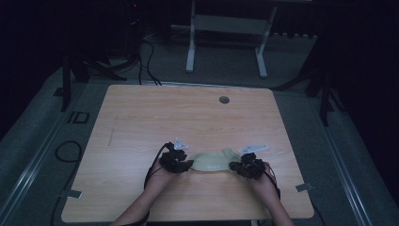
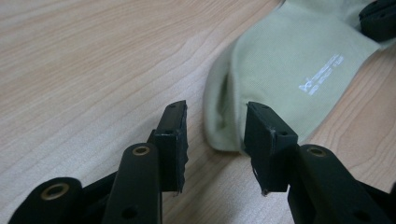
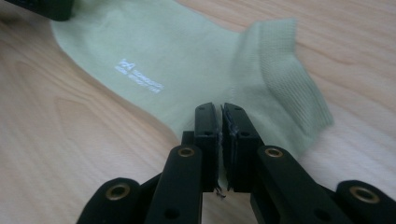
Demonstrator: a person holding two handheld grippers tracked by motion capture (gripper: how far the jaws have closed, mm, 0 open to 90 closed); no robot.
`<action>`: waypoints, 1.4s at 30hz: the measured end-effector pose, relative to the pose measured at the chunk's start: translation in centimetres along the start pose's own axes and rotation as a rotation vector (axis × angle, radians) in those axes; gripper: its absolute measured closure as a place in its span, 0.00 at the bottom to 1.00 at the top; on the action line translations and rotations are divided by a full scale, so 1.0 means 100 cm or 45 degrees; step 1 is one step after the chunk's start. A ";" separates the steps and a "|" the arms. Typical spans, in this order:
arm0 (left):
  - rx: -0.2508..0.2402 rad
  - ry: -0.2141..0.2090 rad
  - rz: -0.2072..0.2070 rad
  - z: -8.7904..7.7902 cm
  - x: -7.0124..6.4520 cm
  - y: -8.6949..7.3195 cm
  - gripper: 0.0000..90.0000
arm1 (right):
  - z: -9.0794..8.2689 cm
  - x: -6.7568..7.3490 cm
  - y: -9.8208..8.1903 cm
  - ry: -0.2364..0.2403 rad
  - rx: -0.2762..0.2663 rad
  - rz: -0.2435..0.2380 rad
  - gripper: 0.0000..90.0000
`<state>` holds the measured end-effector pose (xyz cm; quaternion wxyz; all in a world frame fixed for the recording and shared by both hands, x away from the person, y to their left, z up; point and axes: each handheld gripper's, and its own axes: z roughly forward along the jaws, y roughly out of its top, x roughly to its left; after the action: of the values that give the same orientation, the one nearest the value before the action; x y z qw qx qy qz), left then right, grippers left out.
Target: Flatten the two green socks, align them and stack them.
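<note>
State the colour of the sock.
Pale green sock with small white lettering; clearest in the right gripper view.

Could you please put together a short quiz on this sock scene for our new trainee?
1. True or false: the right gripper is shut on the sock.
2. How do the left gripper's jaws stand? A) pressed shut on the sock B) apart, with the sock's toe edge at their tips C) clamped on the table's edge
3. Which part of the sock lies nearest the right gripper, the ribbed cuff or the toe?

Key:
1. True: its jaws meet, pinching the fabric by the heel.
2. B
3. The ribbed cuff.
</note>
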<state>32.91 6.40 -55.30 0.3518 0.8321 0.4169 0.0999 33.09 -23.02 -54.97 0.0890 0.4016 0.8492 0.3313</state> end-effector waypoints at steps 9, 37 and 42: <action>-0.052 -0.028 0.005 -0.010 -0.005 0.002 0.57 | -0.002 -0.003 0.008 0.000 -0.001 -0.010 0.81; -0.179 0.010 0.070 -0.047 -0.003 -0.033 0.02 | -0.037 -0.004 -0.006 -0.009 -0.213 -0.040 0.15; -0.153 -0.002 0.066 -0.050 0.004 -0.047 0.02 | -0.044 -0.013 -0.015 -0.072 -0.235 -0.034 0.14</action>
<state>27.91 11.07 -54.87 0.3986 0.8202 0.3881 0.1333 31.19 -26.85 -52.66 0.1539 0.3894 0.8175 0.3955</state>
